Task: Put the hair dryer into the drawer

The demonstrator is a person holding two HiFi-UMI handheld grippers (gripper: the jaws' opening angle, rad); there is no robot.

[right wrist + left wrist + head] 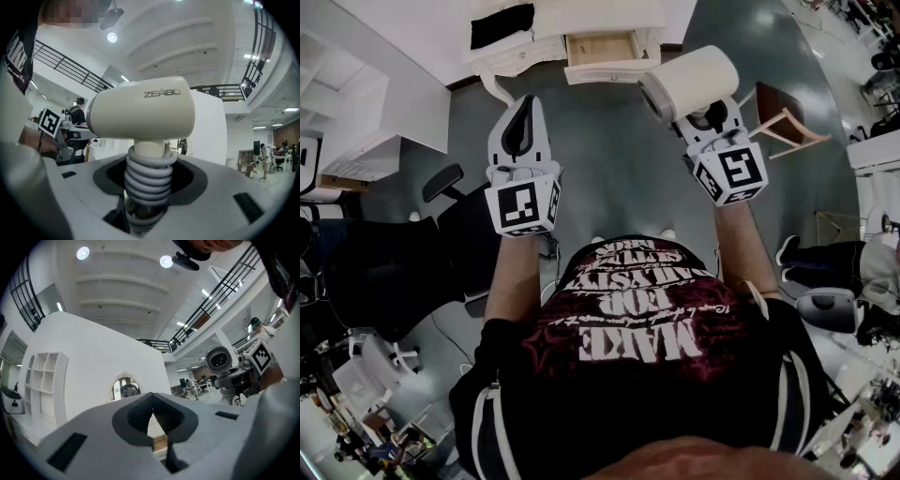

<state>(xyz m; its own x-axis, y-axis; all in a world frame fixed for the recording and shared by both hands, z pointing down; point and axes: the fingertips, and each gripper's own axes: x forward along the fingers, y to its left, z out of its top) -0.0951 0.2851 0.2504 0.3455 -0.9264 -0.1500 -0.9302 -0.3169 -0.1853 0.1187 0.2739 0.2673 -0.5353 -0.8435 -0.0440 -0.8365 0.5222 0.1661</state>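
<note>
- My right gripper (709, 120) (146, 183) is clamped on the dryer (692, 79) (140, 110), its jaws closed round the handle, which is wrapped in grey coils.
- The dryer's cream body lies crosswise above the jaws, up in the air in front of me.
- My left gripper (521, 105) (153, 409) has its jaws together, with nothing in them.
- The drawer (602, 49) stands pulled out of the white desk (517, 56) ahead, its wooden inside showing; the dryer is outside it.
</note>
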